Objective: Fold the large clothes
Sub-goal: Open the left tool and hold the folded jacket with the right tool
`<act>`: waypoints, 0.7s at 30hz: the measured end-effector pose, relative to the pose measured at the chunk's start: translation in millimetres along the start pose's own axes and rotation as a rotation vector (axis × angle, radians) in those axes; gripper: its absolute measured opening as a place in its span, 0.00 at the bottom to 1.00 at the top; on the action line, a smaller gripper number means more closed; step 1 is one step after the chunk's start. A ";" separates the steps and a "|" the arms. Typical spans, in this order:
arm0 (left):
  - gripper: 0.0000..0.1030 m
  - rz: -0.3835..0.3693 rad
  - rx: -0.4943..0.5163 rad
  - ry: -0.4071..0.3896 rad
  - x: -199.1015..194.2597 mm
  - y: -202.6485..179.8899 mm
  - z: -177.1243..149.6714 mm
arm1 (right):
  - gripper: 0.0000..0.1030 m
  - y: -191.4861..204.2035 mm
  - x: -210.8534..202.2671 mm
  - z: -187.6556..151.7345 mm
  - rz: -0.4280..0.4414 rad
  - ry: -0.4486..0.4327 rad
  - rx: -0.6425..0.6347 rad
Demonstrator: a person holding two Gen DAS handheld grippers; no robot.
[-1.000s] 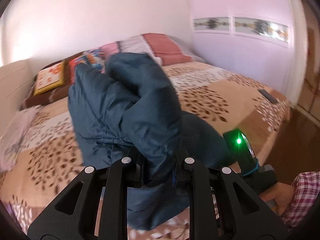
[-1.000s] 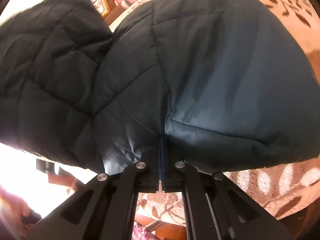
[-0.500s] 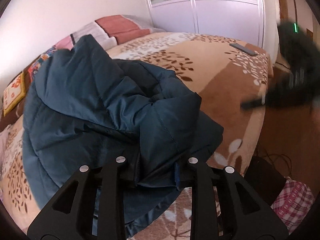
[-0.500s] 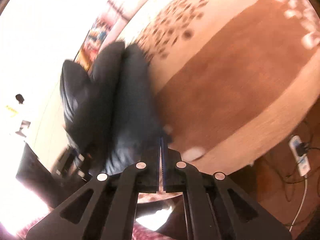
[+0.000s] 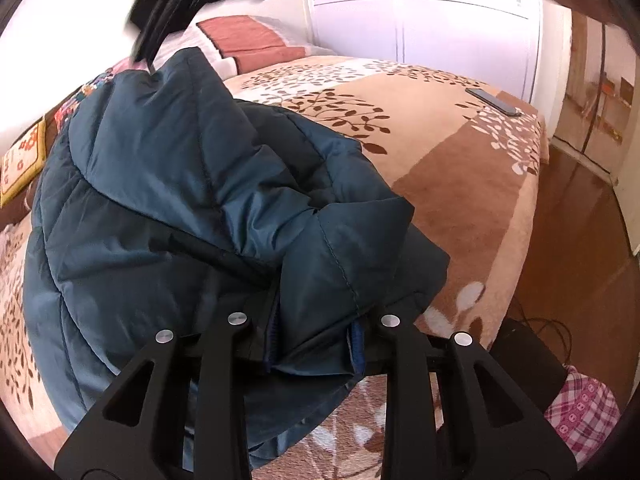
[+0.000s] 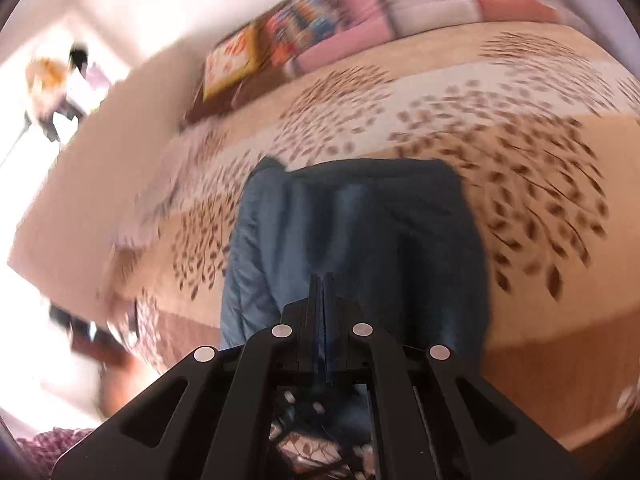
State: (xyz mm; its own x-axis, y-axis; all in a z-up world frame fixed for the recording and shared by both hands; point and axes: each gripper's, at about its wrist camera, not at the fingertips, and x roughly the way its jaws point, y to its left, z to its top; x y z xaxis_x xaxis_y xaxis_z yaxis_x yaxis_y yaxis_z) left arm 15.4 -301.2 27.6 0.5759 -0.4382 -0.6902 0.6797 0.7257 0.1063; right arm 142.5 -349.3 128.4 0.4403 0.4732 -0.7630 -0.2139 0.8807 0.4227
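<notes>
At the bottom of the left wrist view, the left gripper point(image 5: 316, 344), a black plastic linkage with round silver rivets, has its jaws spread part-way and clamped on a thick folded edge of the jacket point(image 5: 168, 200). The jacket is a dark teal quilted puffer with smooth, slightly glossy fabric, stitched seams and a blue zipper tape showing at the pinched hem. It bulges in puffy folds across the centre and left of the frame and lies bunched on the bed point(image 5: 460, 184) near its front edge. The bedspread is plush, with tan, brown and cream bands and a leaf-branch print. Further back, a flat dark phone point(image 5: 494, 101) lies at the upper right on the bed, and pink and red striped pillows point(image 5: 248, 40) sit at the upper centre before white panelled wardrobe doors point(image 5: 460, 40).

At the lower centre of the right wrist view, the right gripper point(image 6: 323, 292) has its fingers pressed together with nothing between them. Beyond it the jacket point(image 6: 360, 240) appears as a roughly rectangular, motion-blurred mass at the frame centre, with patterned cushions point(image 6: 280, 36) at the top.
</notes>
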 end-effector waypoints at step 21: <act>0.57 -0.164 -0.201 -0.128 -99.3 58.7 -3.8 | 0.00 -83.1 92.8 -11.3 -0.245 0.066 0.056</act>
State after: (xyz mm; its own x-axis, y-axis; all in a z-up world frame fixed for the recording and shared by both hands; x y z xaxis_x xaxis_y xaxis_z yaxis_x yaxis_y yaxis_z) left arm -3.6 -213.0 99.7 0.5274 -0.6125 -0.5887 0.6722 0.7247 -0.1518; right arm 191.3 -378.3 16.9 0.4147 0.2481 -0.8755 -0.0588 0.9674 0.2463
